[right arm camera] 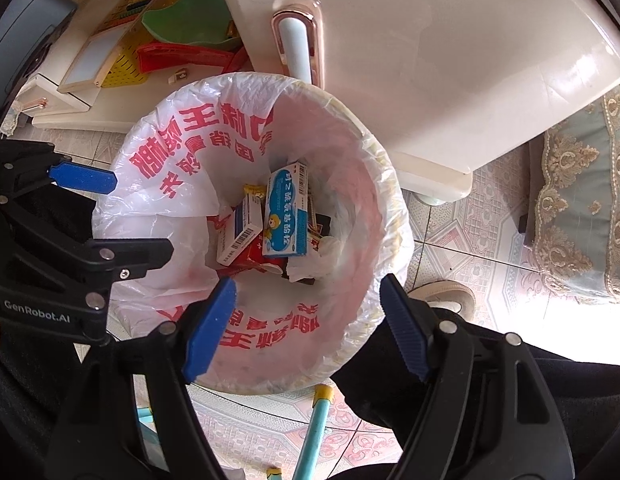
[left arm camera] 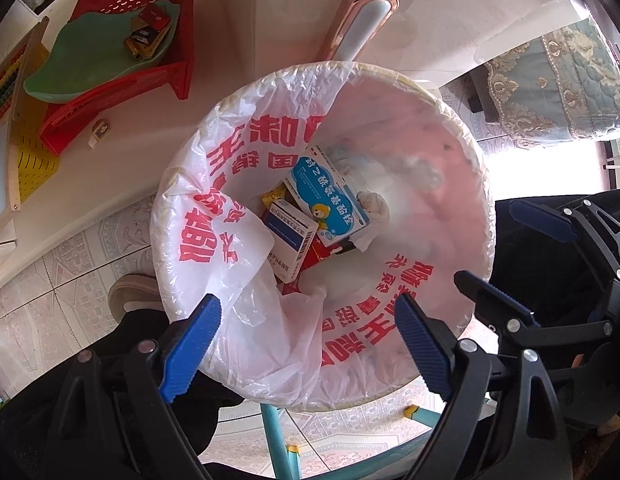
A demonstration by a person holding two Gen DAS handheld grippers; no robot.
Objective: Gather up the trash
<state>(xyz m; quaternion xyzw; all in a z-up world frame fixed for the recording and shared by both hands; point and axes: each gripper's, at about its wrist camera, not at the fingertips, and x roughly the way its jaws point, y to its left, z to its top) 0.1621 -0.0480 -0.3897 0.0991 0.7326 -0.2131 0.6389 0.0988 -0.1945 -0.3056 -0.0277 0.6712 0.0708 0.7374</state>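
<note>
Both claws, left gripper and right gripper, apart and empty above round white bin with red-printed plastic liner. Risk: loose liner fold catching a blue finger on descent. Inside, at bottom: blue-white cardboard medicine box, 1 smaller white box, crumpled tissue.

Patterned floor tiles, cream cabinet, bright daylight

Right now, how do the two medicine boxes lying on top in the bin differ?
The blue cartoon-bear box is larger, sky blue with white characters; the white box with a barcode is smaller, with a dark blue band. The bear box lies flatter; the white one tilts on edge. Both rest inside the lined trash bin.
</note>
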